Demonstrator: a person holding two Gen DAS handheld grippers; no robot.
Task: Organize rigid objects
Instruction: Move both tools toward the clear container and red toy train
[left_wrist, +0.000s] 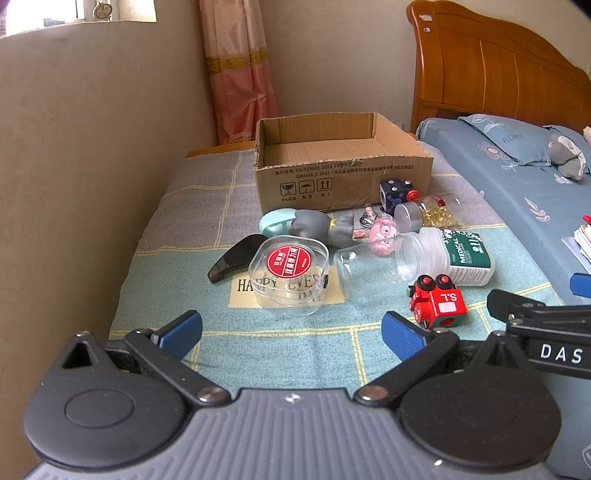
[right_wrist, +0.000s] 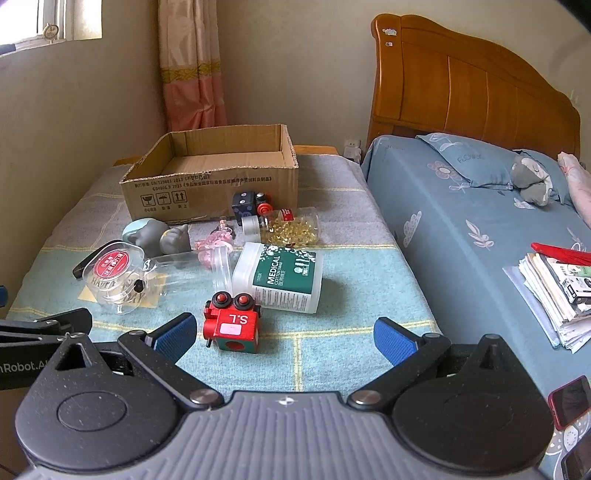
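Tools: your left gripper (left_wrist: 291, 332) and right gripper (right_wrist: 284, 334) both gape fully, holding nothing | Target: red toy train (right_wrist: 232, 322) lies just ahead of your right jaws | Advice: straddle its flat sides, then lift to the cardboard box (right_wrist: 207, 177) beyond.

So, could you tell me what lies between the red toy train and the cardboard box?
In the right wrist view, between the red toy train and the cardboard box lie the cotton swab tub and the jar of yellow capsules.
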